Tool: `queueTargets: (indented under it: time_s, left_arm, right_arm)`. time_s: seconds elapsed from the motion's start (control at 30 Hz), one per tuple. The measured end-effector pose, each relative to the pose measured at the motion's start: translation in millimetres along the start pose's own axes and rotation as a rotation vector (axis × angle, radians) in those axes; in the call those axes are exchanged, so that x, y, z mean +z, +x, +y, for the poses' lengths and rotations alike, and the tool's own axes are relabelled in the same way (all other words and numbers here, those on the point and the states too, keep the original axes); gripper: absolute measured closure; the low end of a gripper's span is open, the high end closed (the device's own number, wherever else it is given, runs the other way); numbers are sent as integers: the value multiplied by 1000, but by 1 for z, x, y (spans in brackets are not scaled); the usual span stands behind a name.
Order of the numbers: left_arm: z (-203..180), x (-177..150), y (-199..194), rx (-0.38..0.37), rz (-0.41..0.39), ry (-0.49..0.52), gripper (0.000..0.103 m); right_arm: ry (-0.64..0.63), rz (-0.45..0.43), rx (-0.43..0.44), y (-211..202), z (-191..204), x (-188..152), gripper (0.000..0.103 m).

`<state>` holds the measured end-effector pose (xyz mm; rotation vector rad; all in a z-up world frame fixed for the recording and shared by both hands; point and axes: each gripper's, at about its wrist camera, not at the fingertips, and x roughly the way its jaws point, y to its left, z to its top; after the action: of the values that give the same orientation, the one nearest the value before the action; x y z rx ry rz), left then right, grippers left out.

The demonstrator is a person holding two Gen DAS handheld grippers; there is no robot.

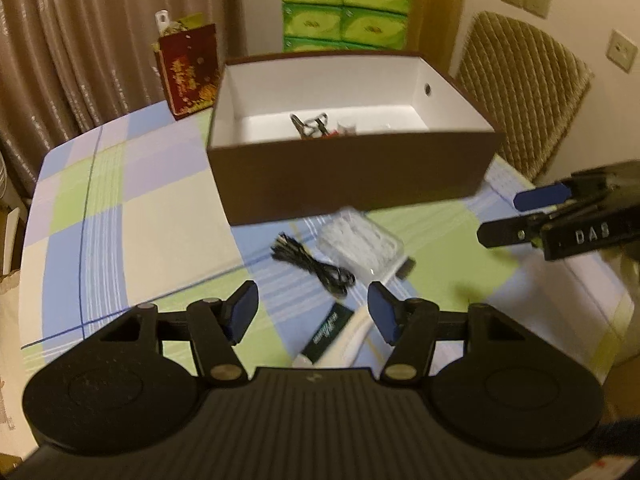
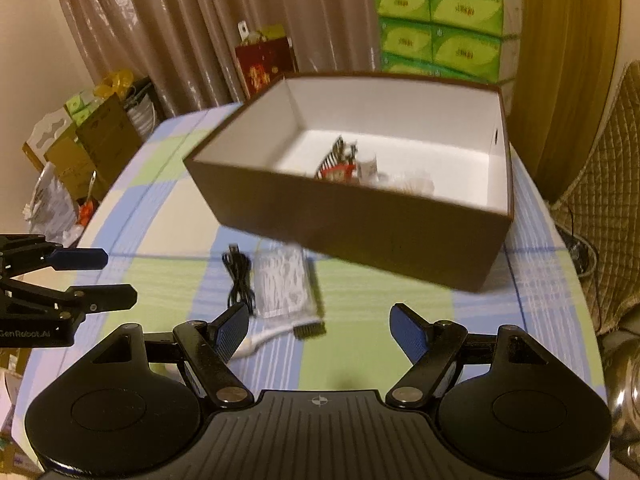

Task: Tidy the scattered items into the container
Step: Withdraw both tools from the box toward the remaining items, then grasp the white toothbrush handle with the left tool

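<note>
- Left wrist view: the left gripper [image 1: 312, 312] is held with its jaws spread and nothing between the pads; the table shows through the gap.
- Just beyond and between those jaws a cable [image 1: 314, 266] is seen, its long axis running diagonally from upper left to lower right; a clear packet [image 1: 360, 246] lies touching or just beside it on the right.
- Nearer the camera, a dark sachet [image 1: 330, 332] and a white brush [image 1: 360, 336] are seen between the pads, lower in the frame.
- The right gripper [image 2: 318, 330] is likewise spread and empty; the brush handle passes by its left pad, though blur leaves contact uncertain.
- The left gripper is judged the nearer to the cable, which lies straight ahead of it; a grasp across the cable's bundle would probably serve.
- The box [image 1: 352, 184] stands beyond the scattered items, open-topped, with a few small things already inside.
- Everything is laid on a checked cloth [image 1: 140, 208] of blue, green and cream.
- Behind the table, curtains [image 1: 80, 40], a red bag [image 1: 188, 72], stacked green tissue packs [image 1: 344, 8] and a quilted chair [image 1: 520, 92] are seen.
</note>
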<state>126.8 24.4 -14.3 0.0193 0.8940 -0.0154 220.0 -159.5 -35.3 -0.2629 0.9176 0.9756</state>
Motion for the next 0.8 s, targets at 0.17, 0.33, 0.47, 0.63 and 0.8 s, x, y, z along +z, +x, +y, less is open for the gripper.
queueTargets:
  time_s: [0.17, 0.33, 0.47, 0.63, 0.8]
  left_arm:
    - [-13, -19, 9, -39, 18, 68, 53]
    - [-24, -34, 22, -64, 49, 124, 54]
    - [-30, -42, 34, -76, 73, 163, 61]
    - [-34, -47, 51, -79, 98, 211, 67]
    - [-35, -44, 73, -95, 119, 245, 72]
  right_arm:
    - [12, 44, -9, 8, -7, -17, 28]
    - [22, 79, -20, 14, -14, -29, 28]
    - [39, 99, -29, 17, -20, -34, 28]
    - [64, 118, -40, 20, -29, -39, 28]
    - [89, 129, -52, 22, -37, -41, 28]
